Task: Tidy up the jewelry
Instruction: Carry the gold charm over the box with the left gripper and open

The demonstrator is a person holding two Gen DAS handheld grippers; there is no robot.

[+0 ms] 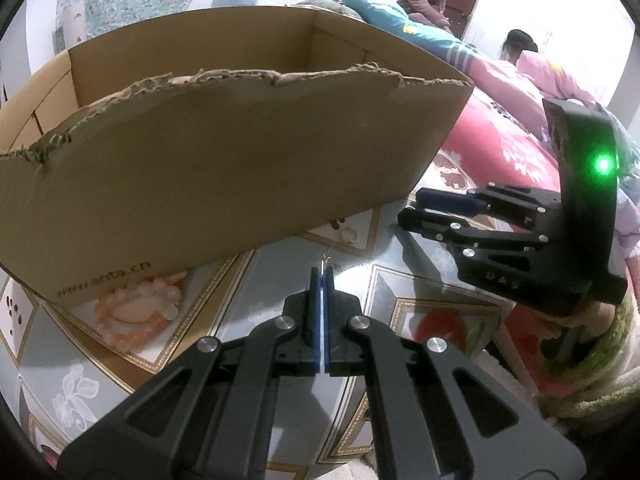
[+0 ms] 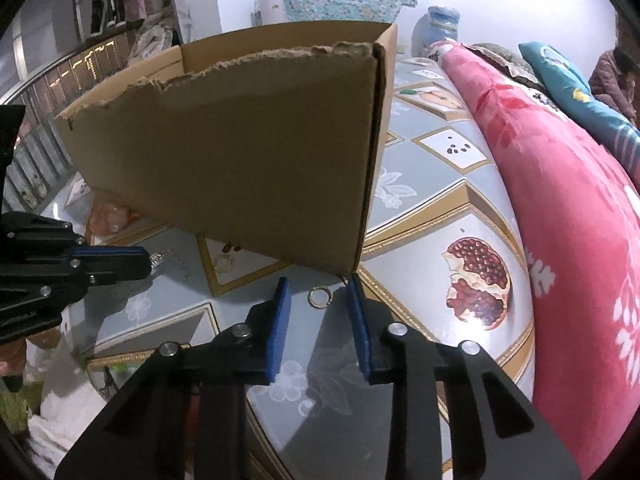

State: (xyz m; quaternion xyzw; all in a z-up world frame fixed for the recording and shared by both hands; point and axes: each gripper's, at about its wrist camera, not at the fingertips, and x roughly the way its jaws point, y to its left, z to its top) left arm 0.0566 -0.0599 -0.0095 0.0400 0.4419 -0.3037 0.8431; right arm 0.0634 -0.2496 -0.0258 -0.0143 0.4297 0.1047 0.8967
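Flat on table (image 2: 420,208), ring (image 2: 319,297), hole upward

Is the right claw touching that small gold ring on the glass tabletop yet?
Apart. The right wrist view shows the small gold ring lying between the right claw's blue pads, with clear gaps either side.

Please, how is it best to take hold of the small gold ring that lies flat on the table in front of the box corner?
Probably across its outer rim, coming from above and tilted forward. The gold ring lies flat on the table, so only its thin edge offers hold. The right gripper already straddles it, jaws apart, near the cardboard box.
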